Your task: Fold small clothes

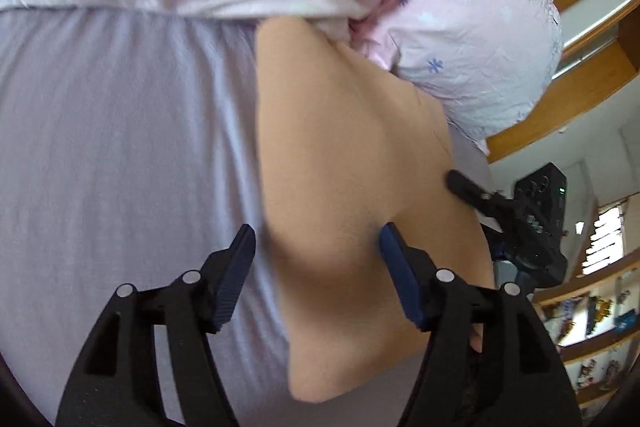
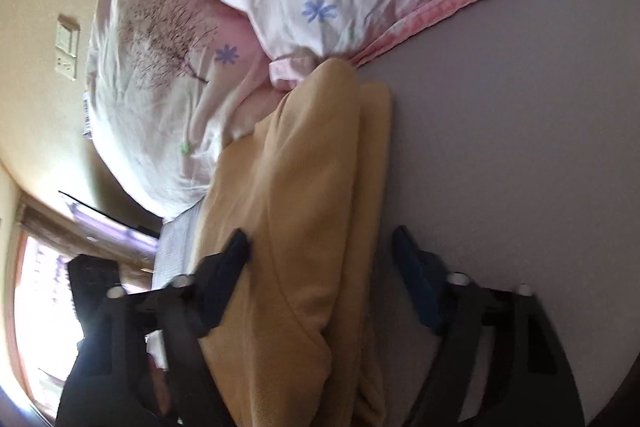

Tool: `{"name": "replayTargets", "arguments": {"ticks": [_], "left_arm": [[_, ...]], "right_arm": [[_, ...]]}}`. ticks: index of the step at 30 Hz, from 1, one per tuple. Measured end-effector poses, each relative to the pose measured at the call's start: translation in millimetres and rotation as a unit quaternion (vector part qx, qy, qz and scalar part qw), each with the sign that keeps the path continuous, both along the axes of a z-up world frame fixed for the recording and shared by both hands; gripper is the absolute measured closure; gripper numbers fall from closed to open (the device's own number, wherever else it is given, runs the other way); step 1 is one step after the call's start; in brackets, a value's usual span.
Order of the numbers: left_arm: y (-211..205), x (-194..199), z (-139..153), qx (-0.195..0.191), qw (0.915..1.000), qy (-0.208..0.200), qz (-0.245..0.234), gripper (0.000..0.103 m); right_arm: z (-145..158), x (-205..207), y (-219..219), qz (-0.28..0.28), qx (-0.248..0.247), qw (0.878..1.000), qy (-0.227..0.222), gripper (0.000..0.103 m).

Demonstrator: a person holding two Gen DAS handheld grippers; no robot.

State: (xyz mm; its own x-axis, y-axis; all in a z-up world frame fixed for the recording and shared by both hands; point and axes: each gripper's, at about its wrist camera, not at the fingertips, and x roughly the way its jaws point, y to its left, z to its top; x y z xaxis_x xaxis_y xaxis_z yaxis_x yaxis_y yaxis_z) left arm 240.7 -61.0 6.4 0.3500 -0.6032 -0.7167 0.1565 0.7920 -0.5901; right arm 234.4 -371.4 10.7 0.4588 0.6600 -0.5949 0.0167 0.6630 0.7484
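Both tools (image 1: 316, 243) (image 2: 320, 247) gape over soft, folded tan fleece garment (image 1: 352, 187) on smooth lilac sheet (image 1: 120, 147).

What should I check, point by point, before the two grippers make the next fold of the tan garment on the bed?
1. left gripper open around the tan garment: ok, cloth lies between its fingers.
2. right gripper open, cloth between its fingers: ok.
3. Either gripper pinching cloth now: not ok, both open.
4. Garment flat: not ok, layers overlap in the right wrist view.
5. Garment apart from the floral pillow: not ok, its far end touches it.
6. Bare bed sheet beside it for folding: ok.
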Motion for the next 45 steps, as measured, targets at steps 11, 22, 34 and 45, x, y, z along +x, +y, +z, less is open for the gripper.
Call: {"name": "replayTargets", "arguments": {"ticks": [11, 22, 34, 45], "left_arm": [[73.1, -36.5, 35.6, 0.014, 0.9944, -0.098, 0.037, 0.066], [93.7, -116.7, 48.2, 0.01, 0.9901, -0.14, -0.01, 0.04], [79.4, -171.9, 37.6, 0.182, 0.9722, -0.147, 0.02, 0.002], [72.4, -162.0, 5.2, 0.24, 0.9637, -0.113, 0.025, 0.002]], "right_arm": [[31.3, -10.2, 84.5, 0.065, -0.044, 0.993, -0.087, 0.065], [62.5, -92.6, 109.8, 0.114, 0.08, 0.988, -0.061, 0.02], [83.2, -163.4, 122.1, 0.032, -0.206, 0.971, -0.12, 0.001], [27.8, -174.7, 153.0, 0.043, -0.343, 0.936, -0.063, 0.001]]}}
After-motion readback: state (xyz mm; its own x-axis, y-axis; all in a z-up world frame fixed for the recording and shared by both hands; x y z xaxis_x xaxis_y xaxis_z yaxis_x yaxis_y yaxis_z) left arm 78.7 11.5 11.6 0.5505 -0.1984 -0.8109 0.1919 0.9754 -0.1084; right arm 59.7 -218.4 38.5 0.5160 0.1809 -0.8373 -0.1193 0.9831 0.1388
